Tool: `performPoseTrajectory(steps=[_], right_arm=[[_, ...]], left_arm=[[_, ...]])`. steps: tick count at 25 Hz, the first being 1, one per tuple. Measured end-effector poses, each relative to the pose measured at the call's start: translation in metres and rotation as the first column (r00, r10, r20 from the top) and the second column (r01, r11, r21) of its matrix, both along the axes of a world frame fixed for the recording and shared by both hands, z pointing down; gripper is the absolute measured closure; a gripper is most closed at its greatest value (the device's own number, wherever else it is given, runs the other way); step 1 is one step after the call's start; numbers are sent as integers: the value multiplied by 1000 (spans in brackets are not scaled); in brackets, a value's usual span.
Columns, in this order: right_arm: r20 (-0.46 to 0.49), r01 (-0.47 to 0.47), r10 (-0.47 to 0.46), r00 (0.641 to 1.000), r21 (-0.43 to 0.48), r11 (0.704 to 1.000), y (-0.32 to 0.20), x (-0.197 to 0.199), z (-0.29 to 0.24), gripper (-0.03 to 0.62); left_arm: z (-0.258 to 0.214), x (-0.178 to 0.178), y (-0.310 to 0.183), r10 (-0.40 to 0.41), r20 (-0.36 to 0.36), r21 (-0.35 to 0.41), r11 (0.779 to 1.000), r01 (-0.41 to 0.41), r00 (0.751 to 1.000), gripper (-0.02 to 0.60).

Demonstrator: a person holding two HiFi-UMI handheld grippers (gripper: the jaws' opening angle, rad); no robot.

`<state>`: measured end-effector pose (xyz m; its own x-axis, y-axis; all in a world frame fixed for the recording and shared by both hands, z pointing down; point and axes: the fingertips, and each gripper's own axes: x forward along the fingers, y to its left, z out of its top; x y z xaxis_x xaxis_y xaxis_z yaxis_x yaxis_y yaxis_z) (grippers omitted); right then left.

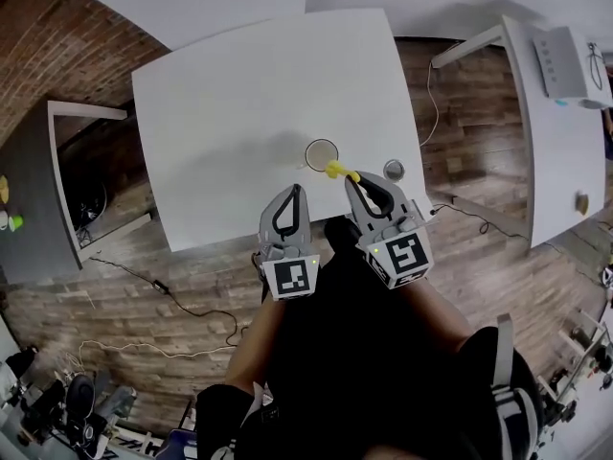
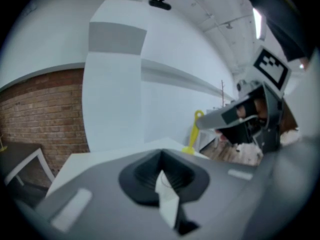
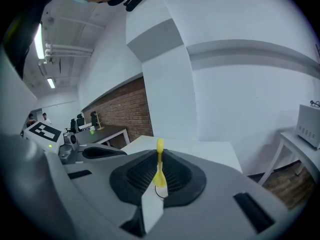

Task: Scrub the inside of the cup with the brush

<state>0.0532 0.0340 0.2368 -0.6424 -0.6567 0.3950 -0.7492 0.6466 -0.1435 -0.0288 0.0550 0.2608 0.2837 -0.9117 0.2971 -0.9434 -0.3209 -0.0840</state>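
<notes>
White tabletop [image 1: 239, 84], smooth and matte with rounded corners, lies below you, and on it you have one cup [image 1: 321, 154], one small round grey disc [image 1: 394, 170] and nothing else of the task. The cup is see-through, and from above it shows as a thin dark circular rim. You hold two grippers, both grey with black ribbed pads, and each carries one cube with square black-and-white markers. There is one brush [image 1: 337, 171], slim and yellow, with a loop at one end and a flared foot at the other. Your right gripper [image 1: 356, 182] has its jaws closed on that brush. In the right gripper view, the brush [image 3: 160, 169] stands pinched between the pads of the right gripper [image 3: 160, 156], loop end pointing away. In the head view its free end lies over the near right edge of the cup's rim, but you cannot tell whether it touches. The cup sits just beyond the right jaw tips. Your left gripper [image 1: 295, 192] is beside the right one and apart from the cup. The left gripper view shows the left gripper [image 2: 161, 159] with its jaws pressed together on nothing, and the brush [image 2: 192, 134] off to the right.
</notes>
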Motion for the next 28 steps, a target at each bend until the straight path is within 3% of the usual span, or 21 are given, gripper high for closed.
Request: performPoseTrajectory(steps=[5, 9, 13, 28], right_arm=[[19, -1, 1, 1000, 13, 1000, 4, 0, -17, 563], [28, -6, 5, 1000, 27, 1000, 10, 0, -35, 563], [40, -13, 11, 999, 38, 999, 11, 1, -40, 563], [67, -54, 49, 997, 74, 996, 0, -2, -50, 563]], left_arm=[[-15, -2, 6, -2, -65, -53, 999, -1, 998, 578], [-50, -9, 7, -11, -106, 19, 1000, 13, 994, 579], [-64, -15, 8, -13, -135, 44, 999, 19, 991, 580], [-77, -19, 2, 59, -94, 103, 993, -49, 994, 578]])
